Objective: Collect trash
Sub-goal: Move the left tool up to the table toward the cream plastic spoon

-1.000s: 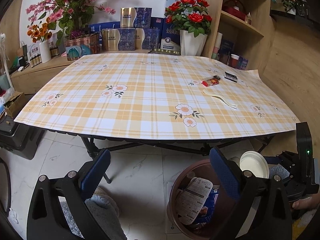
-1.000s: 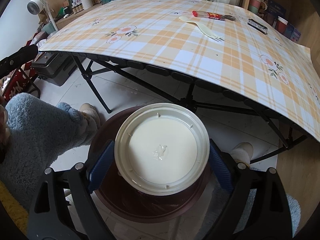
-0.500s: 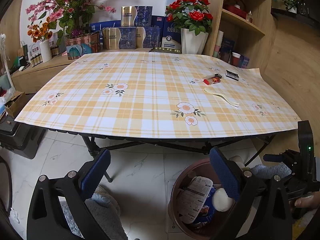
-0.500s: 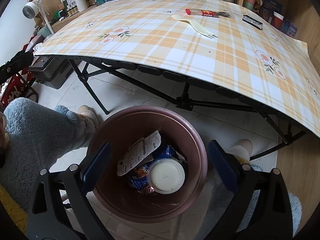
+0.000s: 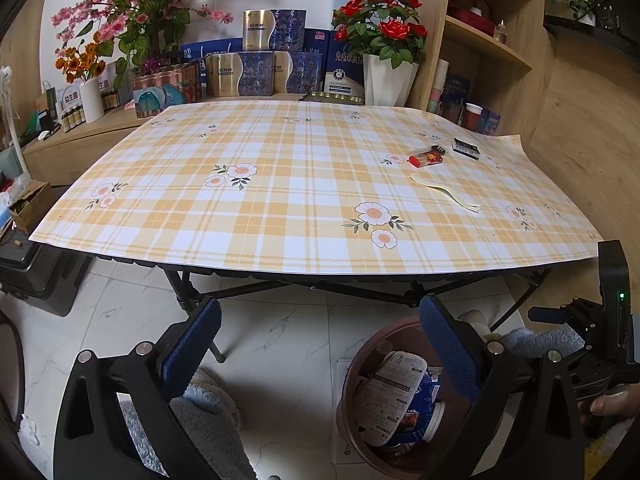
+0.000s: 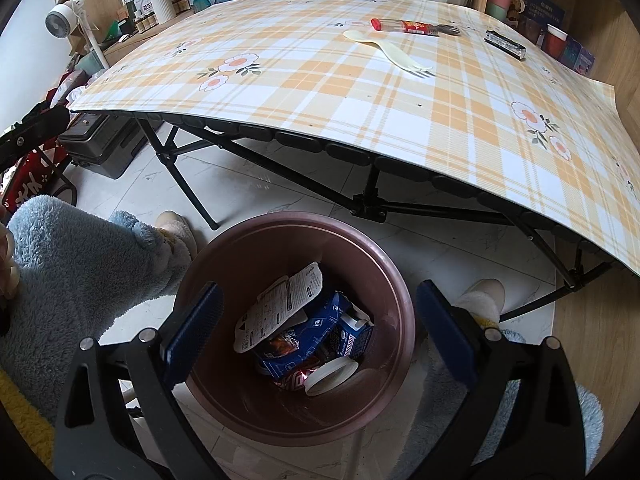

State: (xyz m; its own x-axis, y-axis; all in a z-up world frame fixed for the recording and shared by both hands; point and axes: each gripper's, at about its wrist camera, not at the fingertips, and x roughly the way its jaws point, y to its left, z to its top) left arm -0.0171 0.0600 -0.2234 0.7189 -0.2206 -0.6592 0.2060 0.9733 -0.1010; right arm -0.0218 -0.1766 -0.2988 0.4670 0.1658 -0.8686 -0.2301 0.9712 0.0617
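Right claw gaping wide and empty above round brown plastic bin, white round lid lying inside among wrappers, left claw also wide, cream plastic fork sitting far on plaid surface.

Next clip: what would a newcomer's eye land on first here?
The round brown plastic bin on the floor below the open right gripper, holding wrappers and a white plastic lid. Then the orange plaid tablecloth, with a cream plastic fork and red lighter near its right edge.
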